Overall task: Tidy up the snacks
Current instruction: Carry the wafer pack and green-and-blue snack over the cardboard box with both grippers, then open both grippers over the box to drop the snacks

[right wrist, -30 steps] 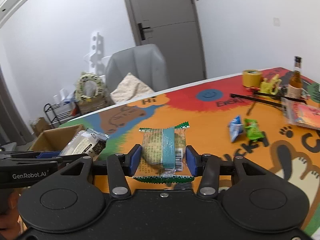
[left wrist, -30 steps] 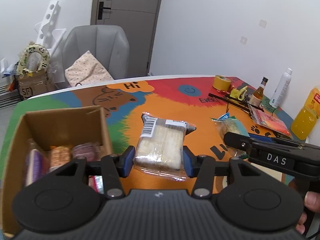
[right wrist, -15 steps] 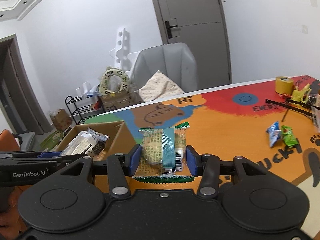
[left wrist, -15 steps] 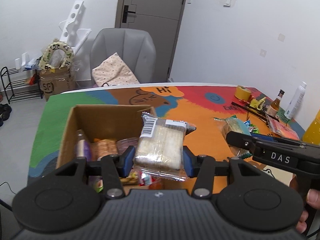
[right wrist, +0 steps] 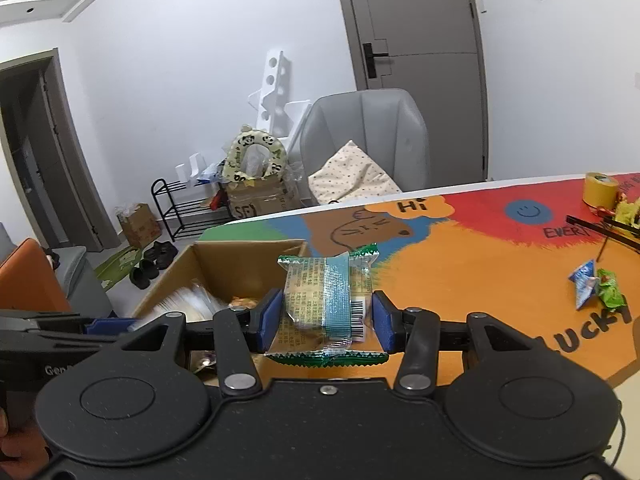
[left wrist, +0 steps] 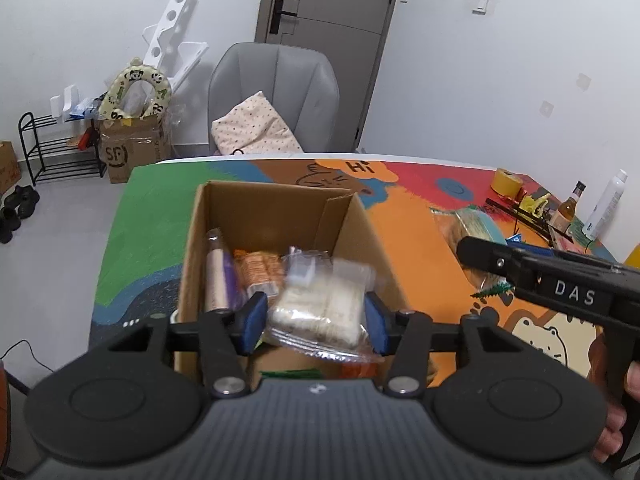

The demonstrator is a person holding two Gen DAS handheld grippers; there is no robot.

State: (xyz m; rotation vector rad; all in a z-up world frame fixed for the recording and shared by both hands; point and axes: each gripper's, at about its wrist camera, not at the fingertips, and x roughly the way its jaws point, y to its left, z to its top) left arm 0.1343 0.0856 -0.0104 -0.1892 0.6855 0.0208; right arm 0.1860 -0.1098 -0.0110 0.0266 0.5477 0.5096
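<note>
The cracker pack (left wrist: 318, 312) between my left gripper (left wrist: 316, 318) fingers is smeared by motion, so I cannot read its label, and my gripper body cuts off the near wall of the cardboard box (left wrist: 276, 204). From the right wrist view the same pack shows only as a pale blur over the box (right wrist: 240, 258), beside the left gripper's blue pad (right wrist: 110, 323). The cracker pack sits between the left pads, directly above the box opening, over an orange snack (left wrist: 260, 270) and a purple-trimmed packet (left wrist: 218, 276) already inside. My left jaws are opening, about half spread, a gap showing at the left pad while the right pad lies at the wrapper. The green-edged biscuit pack (right wrist: 328, 304) stands upright between my right gripper (right wrist: 326, 318) pads, near the box's right wall, above the orange table mat (right wrist: 480, 280). My right jaws are clamped on it at a narrow spread. Two small packets (right wrist: 596, 290) lie well right on the mat.
</note>
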